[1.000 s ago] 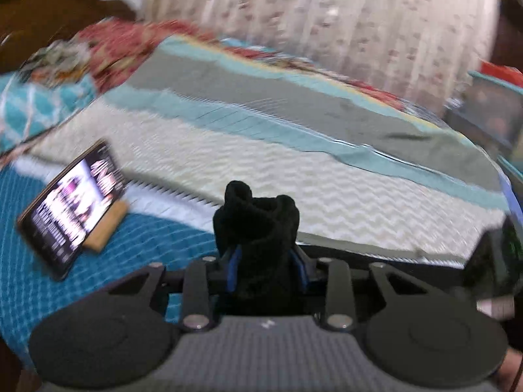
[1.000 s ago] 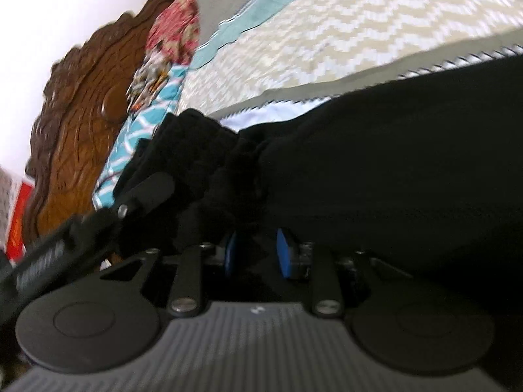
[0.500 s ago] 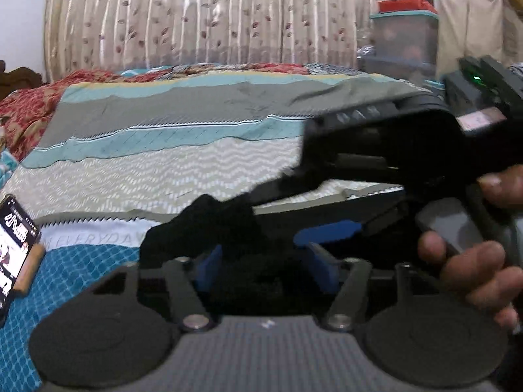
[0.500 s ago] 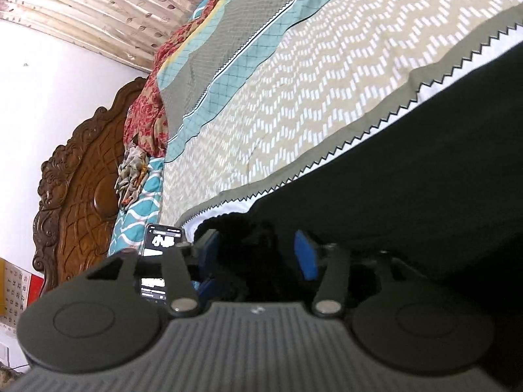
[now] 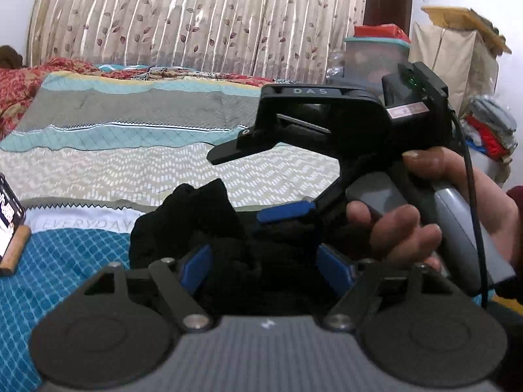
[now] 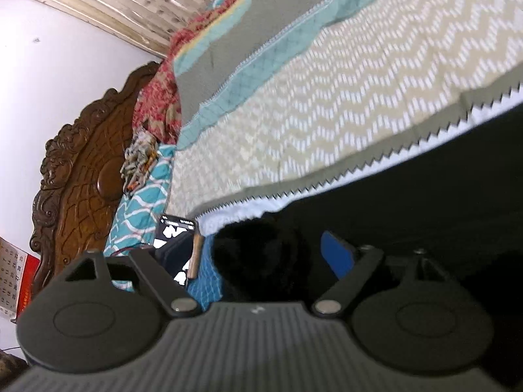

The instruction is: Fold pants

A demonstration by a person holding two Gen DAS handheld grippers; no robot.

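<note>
Left wrist view: the left gripper stands wide over a bunched end of the black pants on the bed, its blue pads clear of the cloth after the jaws have just been opening. A hand holds the right gripper just beyond, jaws spread. Right wrist view: the right gripper has likewise just been opening, and the pants lie loose between and beside its fingers. A phone leans on a small wooden stand near the carved headboard.
</note>
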